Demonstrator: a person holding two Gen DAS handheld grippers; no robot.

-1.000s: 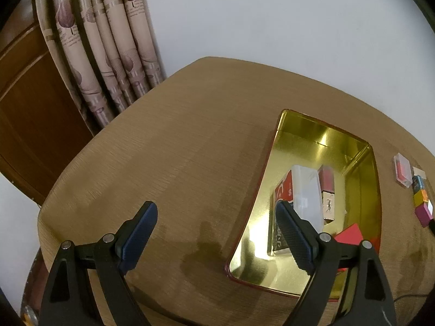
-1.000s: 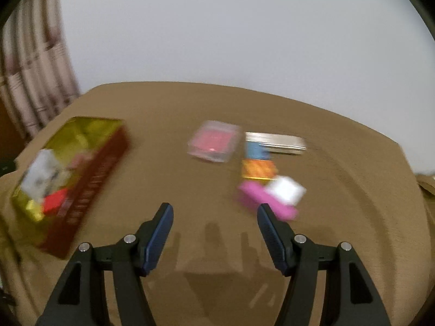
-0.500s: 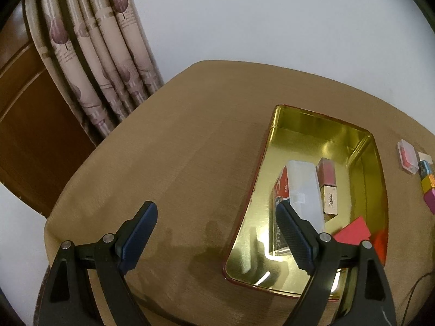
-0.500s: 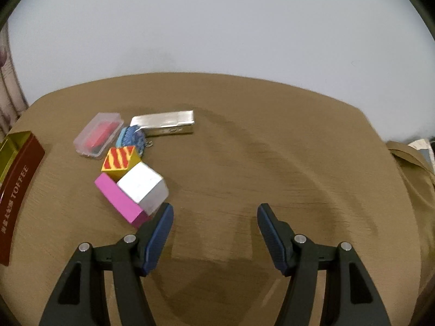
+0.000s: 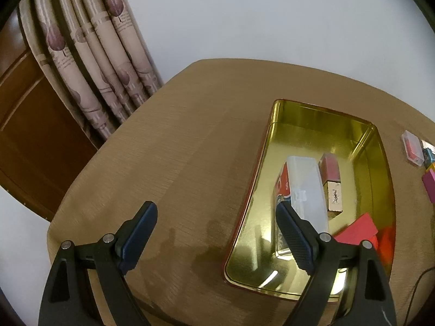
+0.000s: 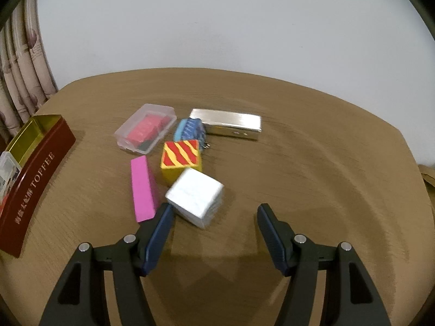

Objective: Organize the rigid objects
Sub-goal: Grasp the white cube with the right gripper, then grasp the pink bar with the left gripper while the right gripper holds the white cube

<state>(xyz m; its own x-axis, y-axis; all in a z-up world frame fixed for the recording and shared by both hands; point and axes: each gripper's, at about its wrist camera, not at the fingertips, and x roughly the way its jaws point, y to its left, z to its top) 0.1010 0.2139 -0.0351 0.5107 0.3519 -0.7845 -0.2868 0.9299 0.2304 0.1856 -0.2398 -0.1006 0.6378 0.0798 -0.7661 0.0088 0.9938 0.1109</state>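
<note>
Over the last second the right tool [image 6: 213, 218] has been swung from the tin side of the worktop [image 6: 312, 168] and lowered onto the loose cluster, so that the silver cube [image 6: 195, 197] now lies just beyond its spread, empty jaws, nearer the left one; this is judged to be the approach for the next pick. The left tool [image 5: 216, 222] has hardly shifted and is kept spread and empty, with its right jaw over the gold toffee tin [image 5: 378, 146] and its left jaw over bare worktop. In the tin a clear plastic case [image 5: 305, 182], a red card box [image 5: 281, 182], a lipstick box [image 5: 332, 182] and a red block [image 5: 359, 229] are already stored. Still outside, well right of the tin, are the silver cube, a magenta block [image 6: 142, 187], a red-and-yellow striped cube [image 6: 180, 156], a blue toy [image 6: 189, 130], a clear box with pink contents [image 6: 146, 130] and a silver bar [image 6: 227, 125]. The worktop is covered in a tan woven cloth; a plain pale wall [image 6: 217, 27], patterned curtains [image 5: 89, 62] and a brown wooden door [image 5: 24, 125] are seen behind.
</note>
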